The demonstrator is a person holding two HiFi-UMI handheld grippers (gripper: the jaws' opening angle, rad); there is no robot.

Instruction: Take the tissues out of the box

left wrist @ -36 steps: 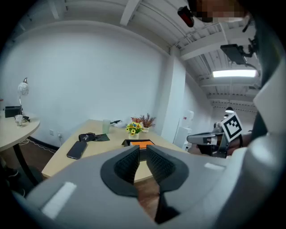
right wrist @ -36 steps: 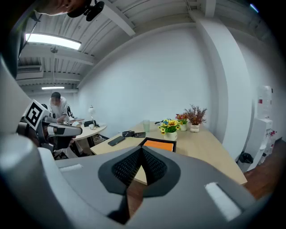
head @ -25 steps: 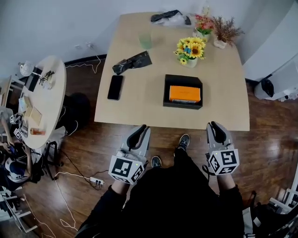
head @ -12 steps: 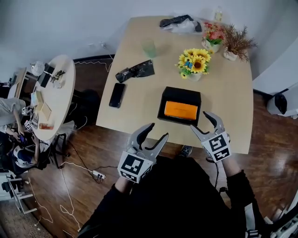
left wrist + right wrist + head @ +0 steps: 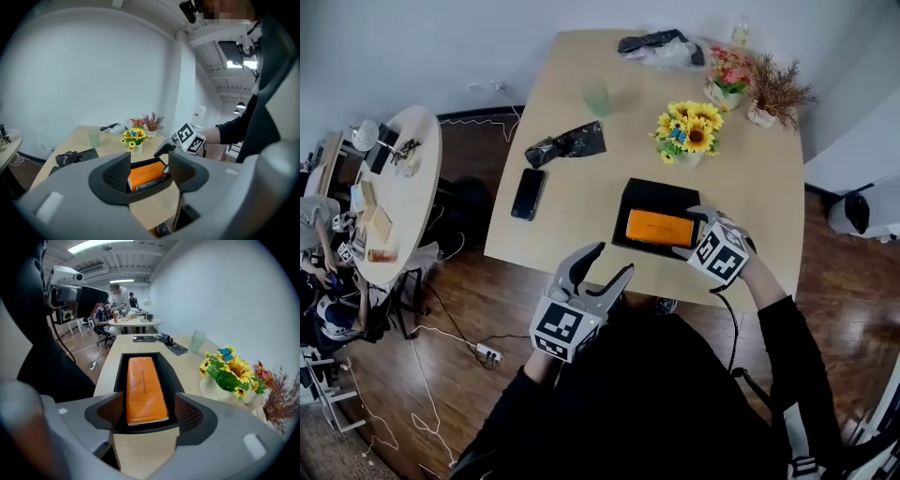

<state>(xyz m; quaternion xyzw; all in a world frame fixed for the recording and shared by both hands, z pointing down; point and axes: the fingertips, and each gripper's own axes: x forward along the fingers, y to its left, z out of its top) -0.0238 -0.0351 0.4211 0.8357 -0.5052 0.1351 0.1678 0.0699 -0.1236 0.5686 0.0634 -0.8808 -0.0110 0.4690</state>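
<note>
A black box [image 5: 636, 196] lies open near the table's front edge with an orange tissue pack [image 5: 659, 227] inside it. My right gripper [image 5: 689, 232] is at the box's right end, pointing along the pack [image 5: 144, 390]. Its jaws are opening and stand either side of the pack's near end without touching it. My left gripper [image 5: 611, 261] hovers at the front edge of the table, left of the box, jaws opening and empty. In the left gripper view the pack [image 5: 143, 176] shows beyond the jaws, with the right gripper's cube [image 5: 188, 138] behind it.
A sunflower vase [image 5: 687, 131] stands just behind the box. A phone [image 5: 527, 193], a black bag [image 5: 567, 142] and a green cup [image 5: 597, 97] lie to the left. More flower pots [image 5: 759, 89] sit at the back right. A round side table [image 5: 394, 197] is on the left.
Both grippers went from shut to open and moved forward from over the lap. The right one reached the box's right end; the left one came up to the table's front edge.
</note>
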